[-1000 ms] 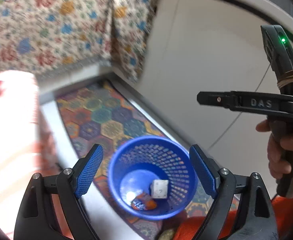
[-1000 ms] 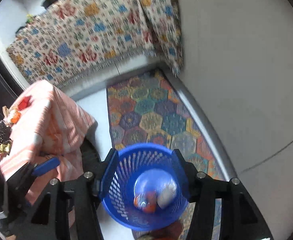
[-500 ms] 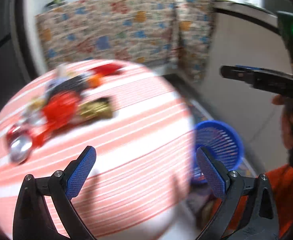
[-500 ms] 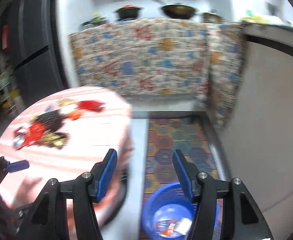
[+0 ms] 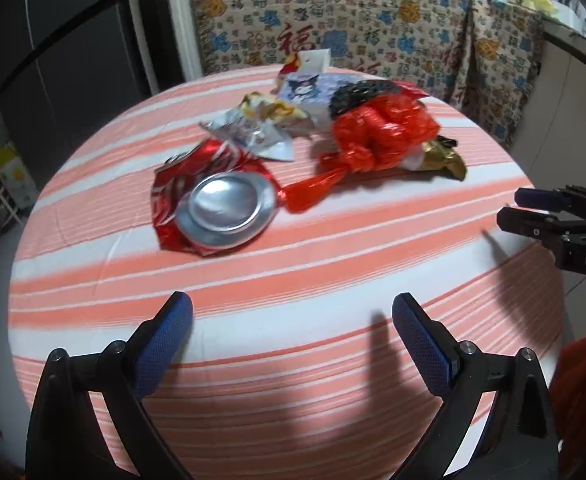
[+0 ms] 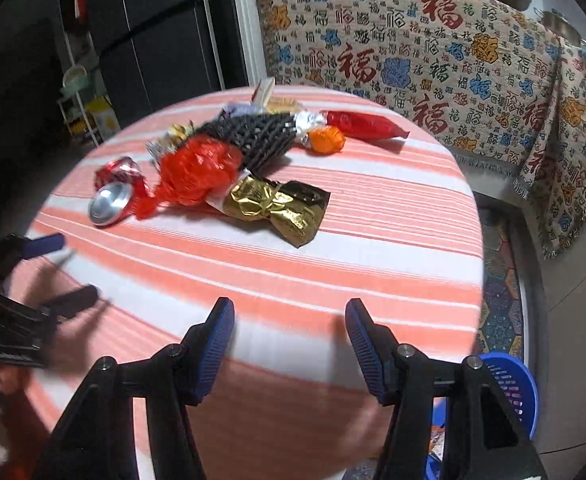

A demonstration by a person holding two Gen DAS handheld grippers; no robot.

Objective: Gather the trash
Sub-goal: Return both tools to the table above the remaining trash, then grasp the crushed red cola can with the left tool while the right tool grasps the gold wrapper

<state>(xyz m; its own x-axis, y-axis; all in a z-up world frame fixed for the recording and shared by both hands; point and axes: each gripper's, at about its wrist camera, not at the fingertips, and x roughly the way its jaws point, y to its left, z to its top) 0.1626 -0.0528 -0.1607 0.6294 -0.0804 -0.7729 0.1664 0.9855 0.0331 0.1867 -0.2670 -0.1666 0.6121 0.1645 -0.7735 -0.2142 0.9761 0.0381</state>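
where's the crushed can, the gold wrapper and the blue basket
crushed can (image 5: 223, 204), left wrist view, on its round silver base
gold wrapper (image 6: 271, 202), right wrist view, on the crinkled gold middle
blue basket (image 6: 513, 384), right wrist view, on its slotted wall beside the table

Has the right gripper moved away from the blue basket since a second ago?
Yes. The right gripper has swung up and left, off the blue basket, which now sits low right, and faces the table.
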